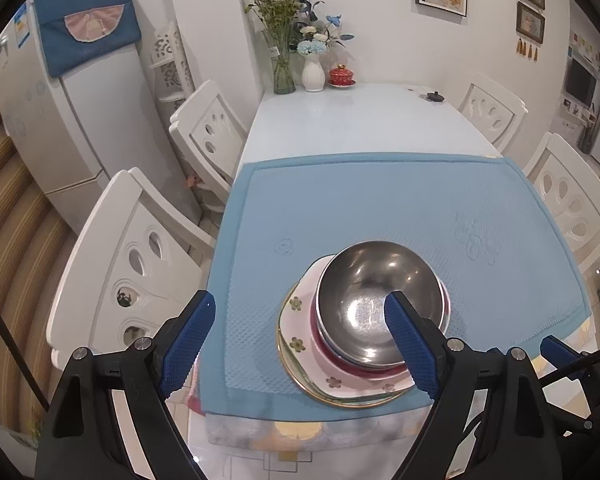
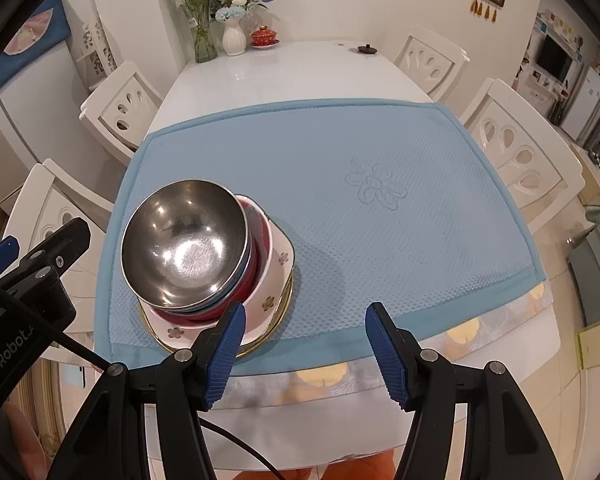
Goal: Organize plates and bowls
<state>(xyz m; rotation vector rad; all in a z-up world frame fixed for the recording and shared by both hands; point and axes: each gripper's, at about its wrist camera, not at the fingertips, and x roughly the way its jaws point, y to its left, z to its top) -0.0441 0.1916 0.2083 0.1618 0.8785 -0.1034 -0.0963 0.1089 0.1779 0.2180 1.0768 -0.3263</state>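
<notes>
Stack built, both tools clear of it.

We found the steel bowl (image 1: 374,300) nested on a red bowl (image 2: 260,256) and flowered plates (image 1: 300,332) near the front edge of the blue mat (image 2: 360,184) on the surface. Our left gripper (image 1: 300,344) hung nearer, its jaws released and wide, one tip before the bowl's rim, pitched steeply down. Our right gripper (image 2: 306,344) sat right of the stack, jaws released, nothing between them. The stack looked finished, we judged.
</notes>
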